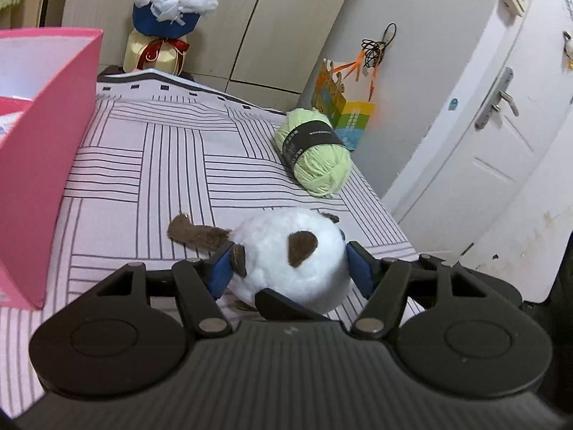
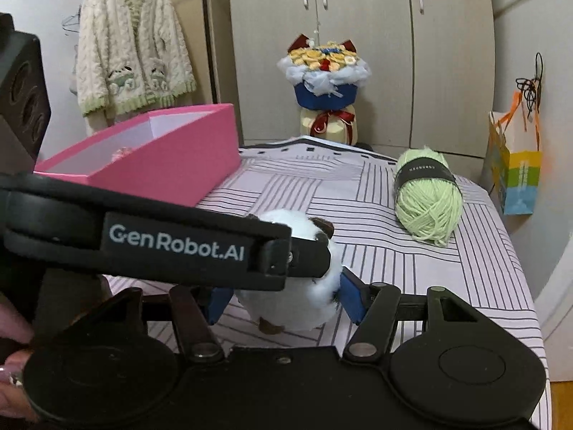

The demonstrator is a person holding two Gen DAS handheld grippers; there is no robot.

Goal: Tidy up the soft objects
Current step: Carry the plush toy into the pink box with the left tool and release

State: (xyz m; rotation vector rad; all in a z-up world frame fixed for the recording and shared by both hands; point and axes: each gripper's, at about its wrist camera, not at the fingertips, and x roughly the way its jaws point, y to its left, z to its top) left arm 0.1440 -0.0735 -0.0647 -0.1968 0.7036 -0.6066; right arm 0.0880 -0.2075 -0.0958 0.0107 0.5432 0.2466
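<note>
A white plush toy (image 1: 286,251) with brown ears and a brown limb sits low over the striped bed sheet (image 1: 161,179). My left gripper (image 1: 292,268) is shut on it, a blue pad pressed on each side. In the right wrist view the plush toy (image 2: 297,308) also lies between the blue pads of my right gripper (image 2: 286,297), which is shut on it. The left gripper's black housing (image 2: 172,240) crosses in front and hides the toy's upper part. A light green yarn ball (image 1: 315,154) (image 2: 428,197) with a black label lies further back on the right.
An open pink box (image 1: 46,150) (image 2: 172,165) stands on the bed at the left. A bouquet (image 2: 324,82) stands by the wardrobe behind the bed. A colourful gift bag (image 2: 515,175) hangs at the right, a knitted cardigan (image 2: 132,46) at the back left. The bed's edge runs along the right, near a white door (image 1: 483,143).
</note>
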